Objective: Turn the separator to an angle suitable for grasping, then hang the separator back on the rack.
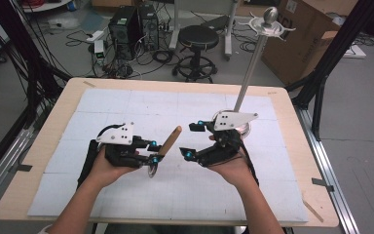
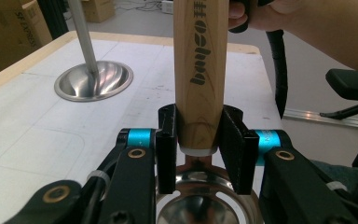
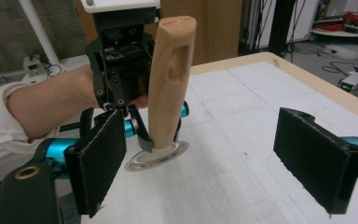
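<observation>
High view has the left gripper (image 1: 152,150) pinching the pale wooden-handled steel skimmer (image 1: 169,140) at its neck — the right gripper (image 1: 193,140), jaws spread, looks set to take the handle next.

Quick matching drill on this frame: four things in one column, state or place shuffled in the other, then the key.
Things
1. left tool
2. right tool
3. wooden handle
4. metal stand base

State or place
A. jaws wide apart, nothing between the pads
B. rests on the white mat, a pole rising from it
C. jaws shut on the handle near its metal end
D. light wood with dark lettering, clamped at one end, other end free

Pairs: 1-C, 2-A, 3-D, 4-B
</observation>
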Demonstrator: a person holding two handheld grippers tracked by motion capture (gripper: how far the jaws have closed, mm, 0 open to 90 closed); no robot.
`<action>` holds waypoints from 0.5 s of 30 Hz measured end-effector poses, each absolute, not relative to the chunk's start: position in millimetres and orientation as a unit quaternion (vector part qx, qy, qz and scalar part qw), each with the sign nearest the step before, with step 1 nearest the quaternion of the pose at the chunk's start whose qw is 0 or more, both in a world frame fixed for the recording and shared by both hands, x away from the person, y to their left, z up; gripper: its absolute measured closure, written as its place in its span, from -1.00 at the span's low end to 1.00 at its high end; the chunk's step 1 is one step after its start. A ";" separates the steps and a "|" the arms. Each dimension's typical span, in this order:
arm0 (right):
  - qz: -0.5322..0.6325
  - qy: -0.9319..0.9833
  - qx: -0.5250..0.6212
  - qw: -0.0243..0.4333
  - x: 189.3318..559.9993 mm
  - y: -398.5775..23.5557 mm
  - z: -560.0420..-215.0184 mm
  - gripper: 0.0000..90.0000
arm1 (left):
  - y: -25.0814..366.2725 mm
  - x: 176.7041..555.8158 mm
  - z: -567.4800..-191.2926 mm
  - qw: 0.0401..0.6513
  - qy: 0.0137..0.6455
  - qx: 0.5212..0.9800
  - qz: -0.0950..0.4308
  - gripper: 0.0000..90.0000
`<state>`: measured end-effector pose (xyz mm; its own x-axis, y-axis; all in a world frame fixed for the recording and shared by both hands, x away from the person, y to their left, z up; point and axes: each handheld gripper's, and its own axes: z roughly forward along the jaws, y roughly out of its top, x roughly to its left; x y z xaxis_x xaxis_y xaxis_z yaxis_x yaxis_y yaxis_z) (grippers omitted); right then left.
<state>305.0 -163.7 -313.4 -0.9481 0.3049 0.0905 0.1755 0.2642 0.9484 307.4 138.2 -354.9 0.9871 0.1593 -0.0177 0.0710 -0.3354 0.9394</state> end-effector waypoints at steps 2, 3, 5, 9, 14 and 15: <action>0.589 0.793 0.150 0.050 306.0 -160.6 -313.7 -0.65 | 137.7 307.4 -355.1 0.571 0.071 0.817 0.041 0.53; 0.589 0.793 0.148 0.049 306.6 -159.3 -313.9 -0.64 | 137.6 307.6 -354.9 0.570 0.070 0.818 0.042 0.53; 0.590 0.793 0.145 0.046 307.2 -157.3 -314.3 -0.64 | 137.5 307.5 -354.6 0.572 0.071 0.816 0.041 0.53; 0.589 0.794 0.143 0.040 308.2 -153.1 -314.0 -0.61 | 136.3 307.5 -355.1 0.574 0.070 0.815 0.039 0.53; 0.591 0.796 0.129 0.029 308.6 -147.7 -312.3 -0.44 | 133.2 307.8 -355.4 0.576 0.068 0.814 0.038 0.53; 0.590 0.797 0.126 0.026 308.7 -145.4 -312.6 -0.43 | 132.7 307.6 -355.2 0.575 0.063 0.814 0.038 0.53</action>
<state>308.7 -145.4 -312.6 -0.9670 0.2313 0.1073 0.1703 0.2724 0.9470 307.6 132.7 -355.2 0.9891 0.1468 -0.0107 0.0591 -0.3297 0.9422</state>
